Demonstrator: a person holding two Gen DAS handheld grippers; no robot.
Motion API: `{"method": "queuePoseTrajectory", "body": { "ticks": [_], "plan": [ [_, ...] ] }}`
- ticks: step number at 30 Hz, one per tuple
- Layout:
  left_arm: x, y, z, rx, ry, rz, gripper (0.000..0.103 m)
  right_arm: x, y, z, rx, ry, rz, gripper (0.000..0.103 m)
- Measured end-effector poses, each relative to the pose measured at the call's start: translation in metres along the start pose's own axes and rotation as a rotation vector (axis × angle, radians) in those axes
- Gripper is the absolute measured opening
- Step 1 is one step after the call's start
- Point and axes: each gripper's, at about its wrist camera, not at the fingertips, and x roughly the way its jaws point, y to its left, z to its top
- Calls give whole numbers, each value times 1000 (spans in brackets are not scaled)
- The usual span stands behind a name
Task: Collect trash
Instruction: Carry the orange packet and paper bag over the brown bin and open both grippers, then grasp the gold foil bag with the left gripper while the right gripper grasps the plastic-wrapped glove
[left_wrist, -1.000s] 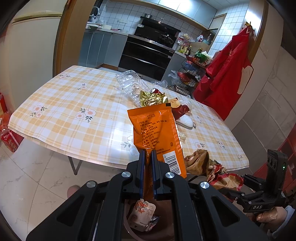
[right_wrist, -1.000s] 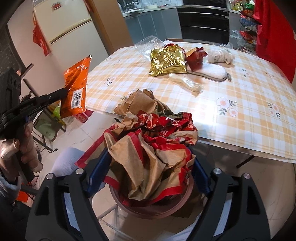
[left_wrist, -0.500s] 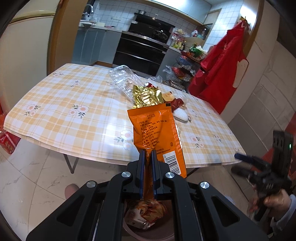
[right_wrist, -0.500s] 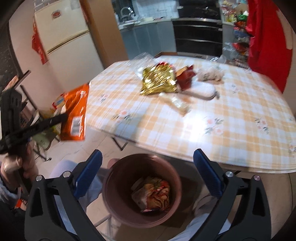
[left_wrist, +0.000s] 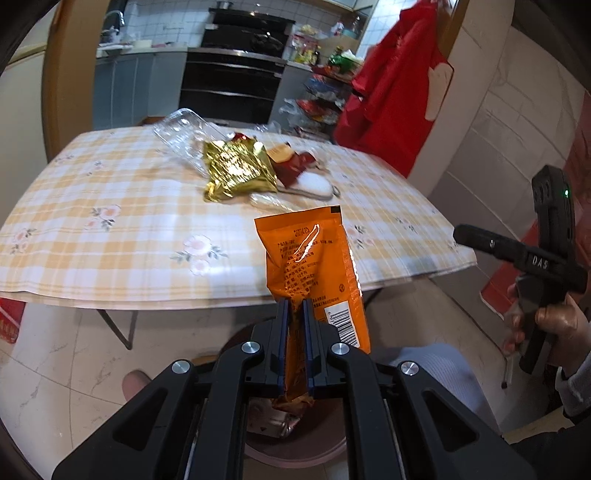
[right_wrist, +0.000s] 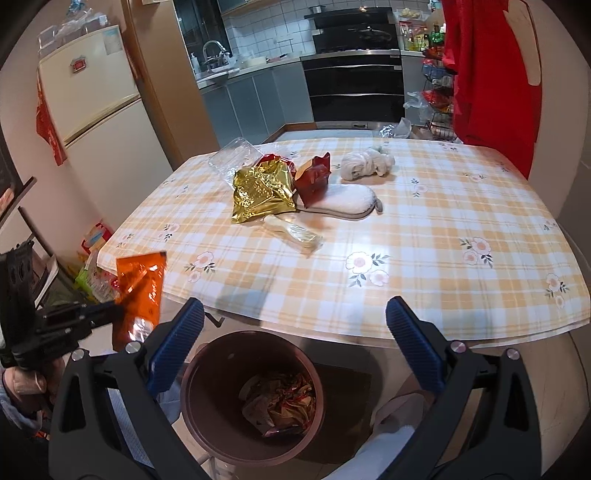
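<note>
My left gripper (left_wrist: 294, 314) is shut on an orange snack wrapper (left_wrist: 314, 266), held upright above the brown bin (left_wrist: 295, 450). In the right wrist view that wrapper (right_wrist: 142, 295) hangs at the left, beside the table edge. My right gripper (right_wrist: 295, 321) stands wide open with nothing between its fingers, over the brown bin (right_wrist: 207, 369), which holds crumpled wrappers (right_wrist: 280, 402). On the checked table lie a gold foil bag (right_wrist: 260, 195), a red packet (right_wrist: 314, 177), a clear plastic tray (right_wrist: 232, 157) and a small clear wrapper (right_wrist: 295, 232).
A white insole (right_wrist: 347, 201) and a bundled white cloth (right_wrist: 365, 164) lie on the table (right_wrist: 443, 240). A fridge (right_wrist: 92, 110) stands at the left, a red garment (right_wrist: 491, 74) hangs at the right. A person's knees flank the bin.
The right gripper let the crumpled brown-and-red paper fall into the bin, opened wide and rose. The left gripper carried the orange wrapper toward the bin.
</note>
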Motion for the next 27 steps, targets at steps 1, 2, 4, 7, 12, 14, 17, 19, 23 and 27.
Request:
{"method": "queuePoseTrajectory", "body": {
  "ticks": [1,2,4,7,12,14,17,19,23,27],
  "plan": [
    [5,0,-1,-9,15,-11,11,1,-1,-1,3,2,-1,97],
    [8,2,-2,-23,26,-21,15,2,-2,-1,8,5,0,97],
    [13,9,-4,-76,38,-53,44,4,-3,-3,13,11,6,97],
    [12,18,-5,-129,27,-72,52,6,-1,-4,6,18,17,97],
    [7,32,-3,-175,5,-24,67,11,1,-7,-6,24,23,97],
    [5,40,-2,-193,-8,2,73,13,1,-7,-8,28,23,97],
    [1,50,1,-207,-21,43,79,17,1,-8,-14,32,13,97],
    [1,56,3,-210,-24,69,82,18,1,-8,-15,33,9,97],
    [-1,66,7,-206,-31,113,90,24,-1,-8,-15,46,4,97],
    [5,73,12,-191,-11,160,95,31,-2,-9,-33,52,-7,97]
  ]
}}
